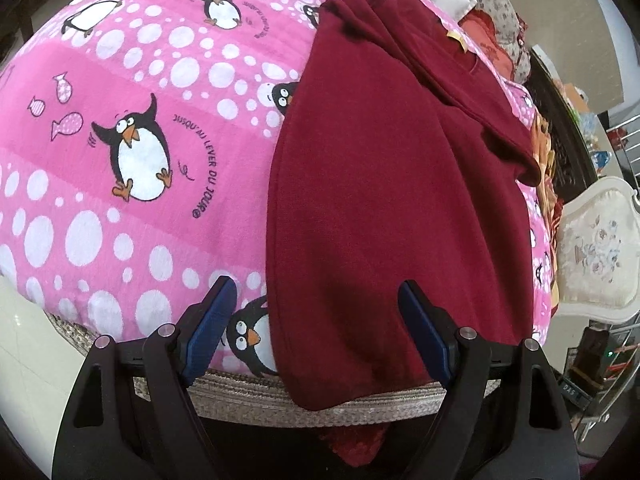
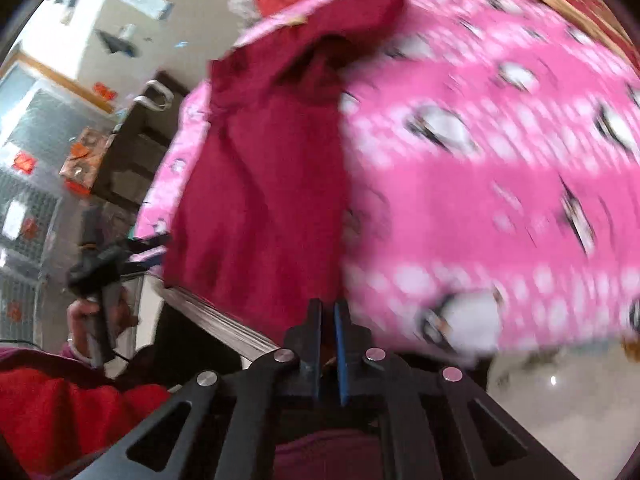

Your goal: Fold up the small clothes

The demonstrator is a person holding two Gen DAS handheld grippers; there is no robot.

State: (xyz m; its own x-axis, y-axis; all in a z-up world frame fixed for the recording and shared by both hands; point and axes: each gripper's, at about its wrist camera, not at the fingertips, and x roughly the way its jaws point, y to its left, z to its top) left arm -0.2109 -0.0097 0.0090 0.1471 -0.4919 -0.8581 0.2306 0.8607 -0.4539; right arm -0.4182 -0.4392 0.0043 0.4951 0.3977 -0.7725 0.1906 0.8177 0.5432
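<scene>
**Desk:** Where did the garment lie?

**Photographer:** A maroon knit sweater (image 1: 384,184) lay lengthwise, already narrowed by a fold, on a pink penguin-print blanket (image 1: 132,168). Its hem overhung the near edge of the woven mat (image 1: 256,388) beneath.

**Desk:** And the grippers?

**Photographer:** The left gripper (image 1: 316,312) hovered with its jaws apart, straddling the sweater's left edge near the hem. The right gripper (image 2: 328,340) had its jaws nearly together at the hem; motion blur hid whether cloth was pinched between them.

**Desk:** Which step was that?

**Photographer:** Seemingly mid-fold. The next move likely called for both grippers to take hem corners and carry them up toward the collar, keeping edges aligned.
</scene>
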